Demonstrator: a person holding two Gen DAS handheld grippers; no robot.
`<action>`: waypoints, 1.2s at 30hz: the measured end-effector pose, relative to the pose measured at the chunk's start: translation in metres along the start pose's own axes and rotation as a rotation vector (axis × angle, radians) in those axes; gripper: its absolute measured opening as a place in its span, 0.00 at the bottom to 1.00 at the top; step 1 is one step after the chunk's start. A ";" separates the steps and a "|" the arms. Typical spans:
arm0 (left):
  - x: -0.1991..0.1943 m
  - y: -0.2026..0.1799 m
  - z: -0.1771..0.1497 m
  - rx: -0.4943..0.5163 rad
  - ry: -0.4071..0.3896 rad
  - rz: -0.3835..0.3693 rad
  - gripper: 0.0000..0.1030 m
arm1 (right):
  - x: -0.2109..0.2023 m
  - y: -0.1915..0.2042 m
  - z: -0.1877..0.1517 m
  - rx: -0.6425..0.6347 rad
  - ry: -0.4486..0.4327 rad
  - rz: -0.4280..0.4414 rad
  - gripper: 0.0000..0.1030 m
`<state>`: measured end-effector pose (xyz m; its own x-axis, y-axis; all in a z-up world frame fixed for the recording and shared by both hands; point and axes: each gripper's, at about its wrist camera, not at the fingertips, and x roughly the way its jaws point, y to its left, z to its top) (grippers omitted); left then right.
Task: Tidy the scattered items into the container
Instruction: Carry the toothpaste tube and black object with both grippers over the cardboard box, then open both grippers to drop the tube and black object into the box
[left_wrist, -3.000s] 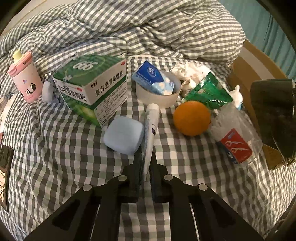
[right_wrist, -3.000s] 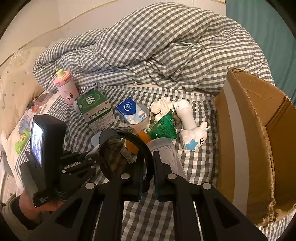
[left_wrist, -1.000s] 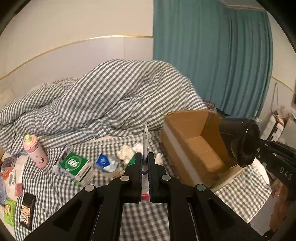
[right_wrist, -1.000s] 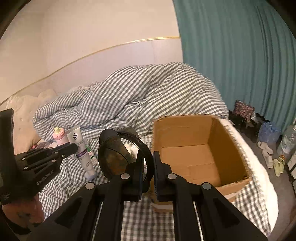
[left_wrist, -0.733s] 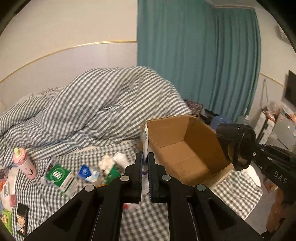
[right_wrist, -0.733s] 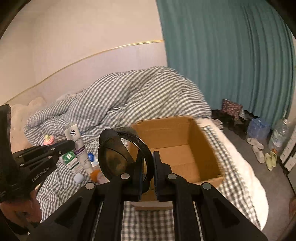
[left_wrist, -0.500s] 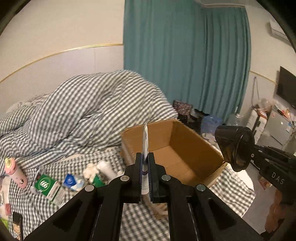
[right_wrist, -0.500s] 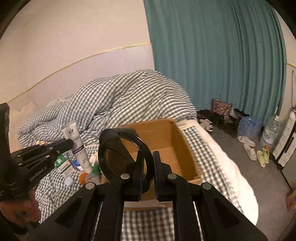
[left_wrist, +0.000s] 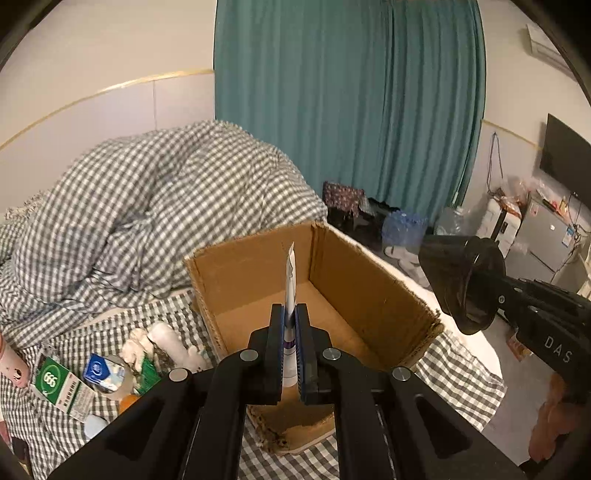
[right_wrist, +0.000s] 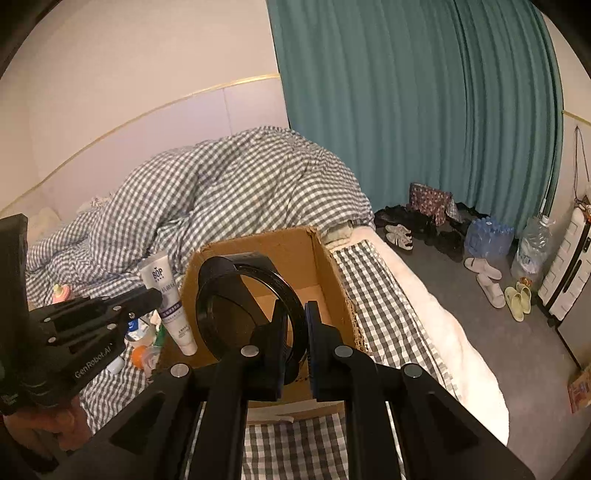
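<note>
1. Left gripper angled down over the box, clamped on an upright tube marked "BOP".
2. Right gripper angled down, pinching a dark cup near the box; its body reads "DAS".

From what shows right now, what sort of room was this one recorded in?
Most likely a bedroom in a home. A bed with a rumpled checked duvet fills the middle, teal curtains hang behind it, and shoes and slippers lie on the floor beside it.

"BOP" on white tube, "GenRobot.AI" on left hand-held gripper, "DAS" on right hand-held gripper
</note>
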<state>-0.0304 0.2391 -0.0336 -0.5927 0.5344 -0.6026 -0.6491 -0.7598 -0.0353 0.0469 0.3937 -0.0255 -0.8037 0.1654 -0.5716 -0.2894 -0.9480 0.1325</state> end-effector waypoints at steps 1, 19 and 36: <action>0.006 0.000 -0.001 -0.002 0.009 -0.002 0.05 | 0.004 0.000 0.000 0.000 0.005 0.001 0.09; 0.065 0.015 -0.021 -0.010 0.125 -0.003 0.10 | 0.067 0.000 -0.014 -0.010 0.117 -0.003 0.09; 0.025 0.044 -0.018 -0.073 0.069 0.127 1.00 | 0.043 0.019 -0.006 -0.004 0.057 -0.054 0.42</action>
<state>-0.0652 0.2123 -0.0650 -0.6321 0.4070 -0.6594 -0.5329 -0.8461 -0.0115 0.0095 0.3818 -0.0525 -0.7558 0.2007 -0.6233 -0.3295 -0.9391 0.0973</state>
